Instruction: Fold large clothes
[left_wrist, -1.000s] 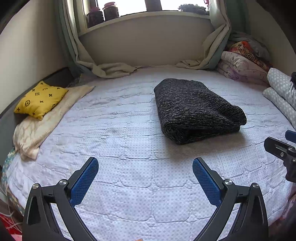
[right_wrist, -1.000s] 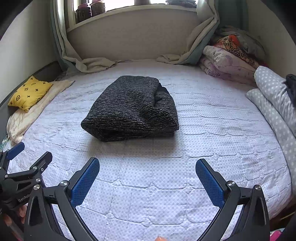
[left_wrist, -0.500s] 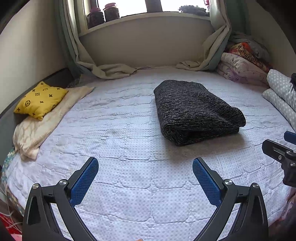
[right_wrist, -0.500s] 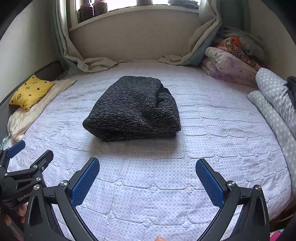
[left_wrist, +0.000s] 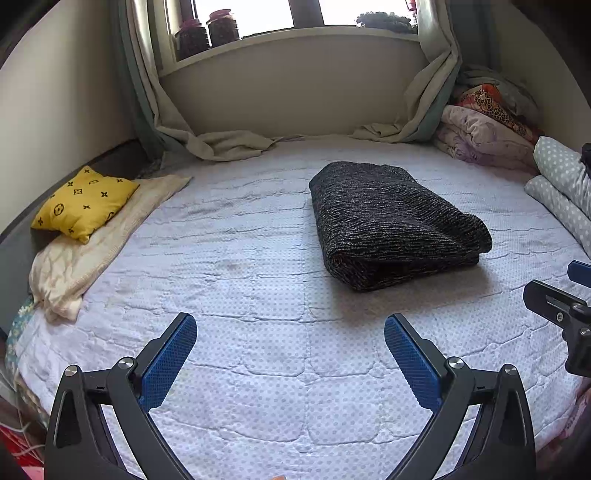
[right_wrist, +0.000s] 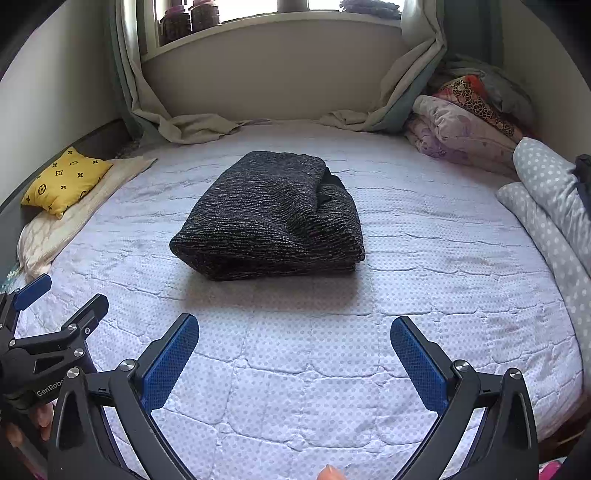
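So: your dark grey-black knit garment is folded into a thick rectangular bundle, lying flat mid-bed on the pale lilac quilted dotted bedspread. Rolled fold edge faces you; in the right wrist view a darker inner layer shows at its far right corner. Nothing touches it.

Your left gripper sits at the near edge of the bed, short of the bundle and off to its left, blue-padded fingers spread wide, nothing between them. Your right gripper is likewise near the front edge, roughly centred on the bundle, blue fingers wide apart and empty. Each gripper shows in the other's view: right one at the right edge of the left wrist view, left one at lower left of the right wrist view, with part of a hand on it.

Around it: yellow cushion with black pattern on a cream folded blanket at the left edge. Stacked floral quilts in the far right corner, grey polka-dot bedding along the right side. Beige curtains pool on the bed below the window; two dark jars on the sill.
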